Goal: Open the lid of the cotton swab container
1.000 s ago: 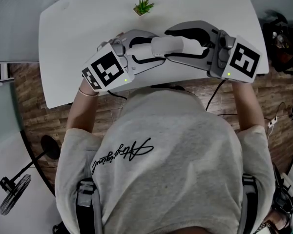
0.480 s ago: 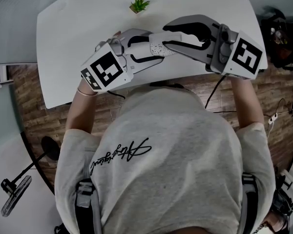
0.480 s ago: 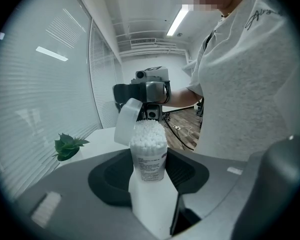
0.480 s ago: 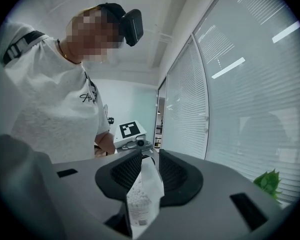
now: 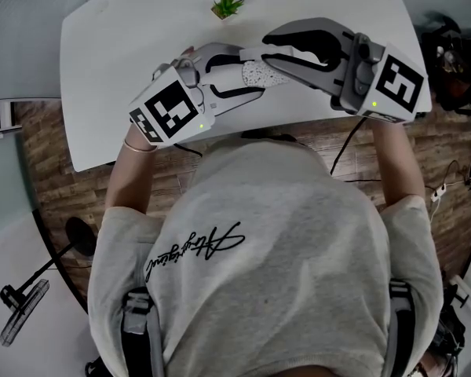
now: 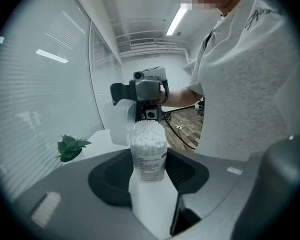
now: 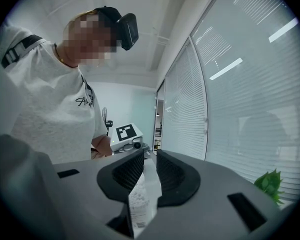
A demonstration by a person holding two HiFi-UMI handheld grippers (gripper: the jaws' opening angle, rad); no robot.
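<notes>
My left gripper (image 5: 246,74) is shut on the white cotton swab container (image 6: 149,170), holding it above the table. The container's top is open and the packed swab heads (image 6: 149,133) show. Its translucent lid (image 6: 121,124) stands swung up and off to the left of the mouth. The right gripper (image 5: 268,53) faces the left one. Its jaws have just been closing with the thin lid (image 7: 150,180) between them, and the pads now pinch it. In the right gripper view (image 7: 150,156) swabs (image 7: 137,198) show just below the lid.
A white table (image 5: 118,45) lies under both grippers. A small potted plant (image 5: 228,6) stands toward its far side, also visible as green leaves (image 6: 70,148). Beyond the table's near edge are wooden floor, cables and a floor stand (image 5: 23,305).
The closed white container now has its lid swung open and the swabs exposed. The right gripper's jaws have narrowed onto the lid and shifted slightly up the picture. The left gripper has kept still.
</notes>
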